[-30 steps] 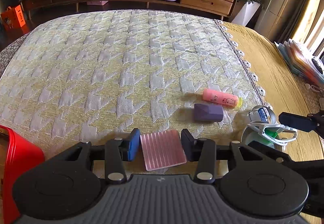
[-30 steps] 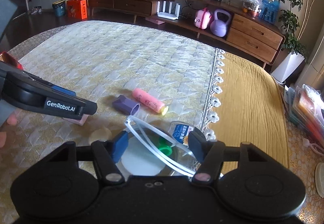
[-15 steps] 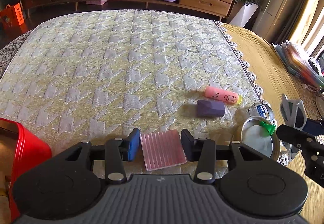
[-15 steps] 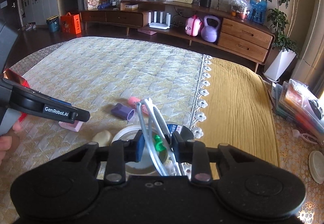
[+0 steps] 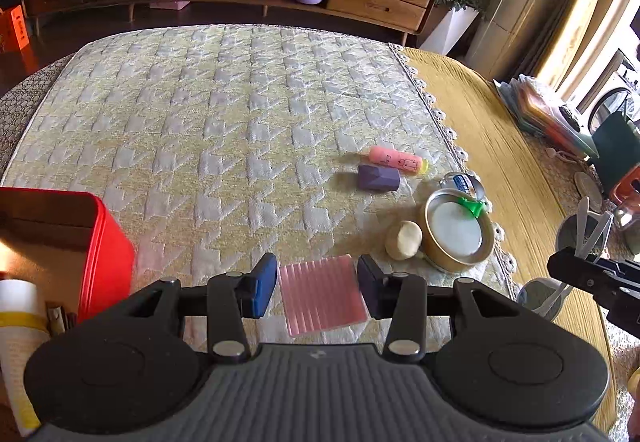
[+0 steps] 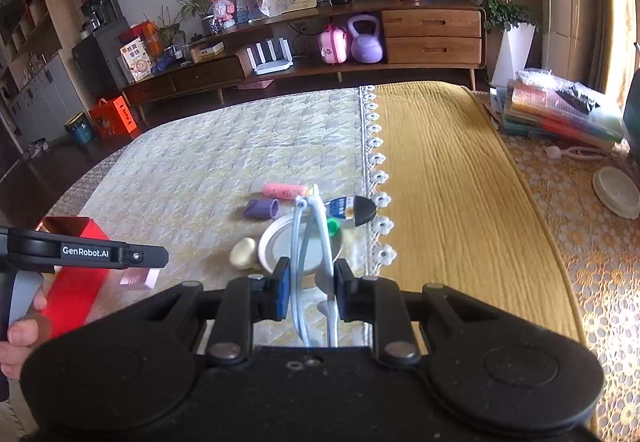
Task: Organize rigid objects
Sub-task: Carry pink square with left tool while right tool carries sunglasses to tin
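My left gripper (image 5: 317,290) stands with its jaws either side of a pink ribbed block (image 5: 321,293), touching or nearly touching it, above the quilt. My right gripper (image 6: 310,292) is shut on clear plastic glasses (image 6: 311,242), lifted above the table; they show at the right edge of the left wrist view (image 5: 591,230). On the quilt lie a pink tube (image 5: 398,160), a purple block (image 5: 378,178), a cream oval piece (image 5: 403,240), a round tin lid (image 5: 458,236) with a green clip (image 5: 474,207), and a small tin (image 5: 462,183).
A red box (image 5: 106,254) stands open at the left, with a white and yellow bottle (image 5: 18,322) beside it. A yellow cloth (image 6: 448,178) covers the right side. Stacked folders (image 6: 560,110) and a white lid (image 6: 616,192) lie far right.
My right gripper closed on the glasses and lifted them up and to the right, off the tin lid. The left gripper kept the pink block and rose slightly; the red box came more into view.
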`<state>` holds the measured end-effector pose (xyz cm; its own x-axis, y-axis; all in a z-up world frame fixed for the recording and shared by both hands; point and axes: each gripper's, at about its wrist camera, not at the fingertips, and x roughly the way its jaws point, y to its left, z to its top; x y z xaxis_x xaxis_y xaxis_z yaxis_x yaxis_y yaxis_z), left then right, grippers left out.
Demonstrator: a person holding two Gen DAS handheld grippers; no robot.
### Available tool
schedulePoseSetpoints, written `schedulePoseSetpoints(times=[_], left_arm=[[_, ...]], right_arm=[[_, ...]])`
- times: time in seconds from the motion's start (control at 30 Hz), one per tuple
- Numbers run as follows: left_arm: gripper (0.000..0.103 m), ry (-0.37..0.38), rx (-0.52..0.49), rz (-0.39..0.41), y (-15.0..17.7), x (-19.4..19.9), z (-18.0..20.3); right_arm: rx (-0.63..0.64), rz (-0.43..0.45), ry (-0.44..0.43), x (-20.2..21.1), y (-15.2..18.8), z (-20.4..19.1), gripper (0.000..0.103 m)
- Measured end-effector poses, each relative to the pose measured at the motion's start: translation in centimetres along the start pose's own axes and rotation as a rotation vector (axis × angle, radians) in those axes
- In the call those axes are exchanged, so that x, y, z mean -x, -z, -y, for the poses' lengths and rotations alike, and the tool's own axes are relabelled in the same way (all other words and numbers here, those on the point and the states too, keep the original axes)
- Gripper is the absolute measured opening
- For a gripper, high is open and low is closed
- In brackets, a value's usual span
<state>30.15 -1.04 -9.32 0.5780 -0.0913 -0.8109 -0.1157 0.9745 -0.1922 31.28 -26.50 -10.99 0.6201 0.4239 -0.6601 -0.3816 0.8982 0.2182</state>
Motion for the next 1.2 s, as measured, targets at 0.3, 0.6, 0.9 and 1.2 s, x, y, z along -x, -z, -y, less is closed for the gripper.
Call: schedulePoseSetpoints(times=[0.3, 0.6, 0.9, 1.2], left_arm=[[0.044, 0.028, -0.035, 0.012, 2.3, 5.9, -1.7], [0.044, 0.006, -0.04, 0.019, 4.9, 10.6, -6.2], [0.044, -0.049, 0.013, 0.07, 5.6, 14.6, -12.3], [0.044, -0.11, 0.042, 0.102, 5.3, 16.6, -18.1]], right_arm=[[-0.1, -0.045, -0.058, 3.4, 1.8, -4.0, 0.022], [-0.094, -0.083, -0.115, 5.8, 3.0, -9.6, 0.022], [-0.01, -0.089, -0.178, 5.5, 2.6, -17.1, 0.022], [0.037, -0.092, -0.213, 3.3, 1.1, -23.2, 0.022]])
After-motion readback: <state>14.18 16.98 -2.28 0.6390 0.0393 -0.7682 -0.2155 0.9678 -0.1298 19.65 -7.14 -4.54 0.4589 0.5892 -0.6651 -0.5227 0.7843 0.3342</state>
